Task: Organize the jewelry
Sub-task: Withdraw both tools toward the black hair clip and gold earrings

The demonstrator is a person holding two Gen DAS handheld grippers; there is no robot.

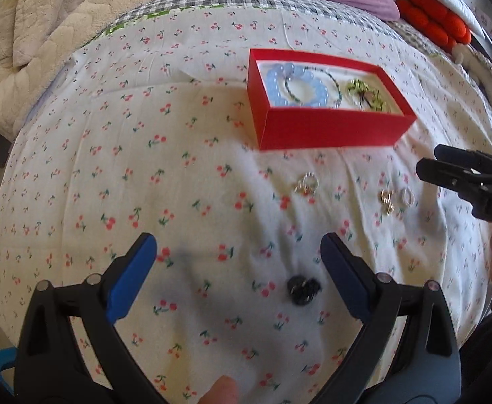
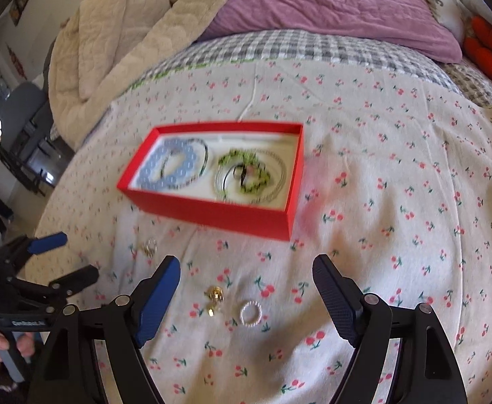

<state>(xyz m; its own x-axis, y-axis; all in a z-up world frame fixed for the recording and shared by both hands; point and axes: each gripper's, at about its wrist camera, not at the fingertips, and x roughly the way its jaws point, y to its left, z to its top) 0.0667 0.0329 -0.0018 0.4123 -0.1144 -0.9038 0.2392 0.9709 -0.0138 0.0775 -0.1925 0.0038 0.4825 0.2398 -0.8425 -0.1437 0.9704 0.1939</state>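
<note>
- Left wrist view: left gripper (image 1: 237, 252) spread wide, empty, above black trinket (image 1: 303, 289) on cherry-print bedspread (image 1: 111, 168).
- Right gripper (image 2: 246, 274) likewise agape over gold earrings (image 2: 214, 298) and pearl ring (image 2: 251, 313), near red box (image 2: 212, 212) of bracelets.

Two near, downward wrist views, shared red box (image 1: 326, 128) (image 2: 212, 213)

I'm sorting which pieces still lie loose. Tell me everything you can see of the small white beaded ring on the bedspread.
The white beaded ring is a small closed loop of tiny pearl-like beads, lying flat on the cherry-print bedspread. It sits outside the red box, just right of two gold pieces and apart from them. It lies between the open jaws of the right gripper, which do not touch it.
</note>
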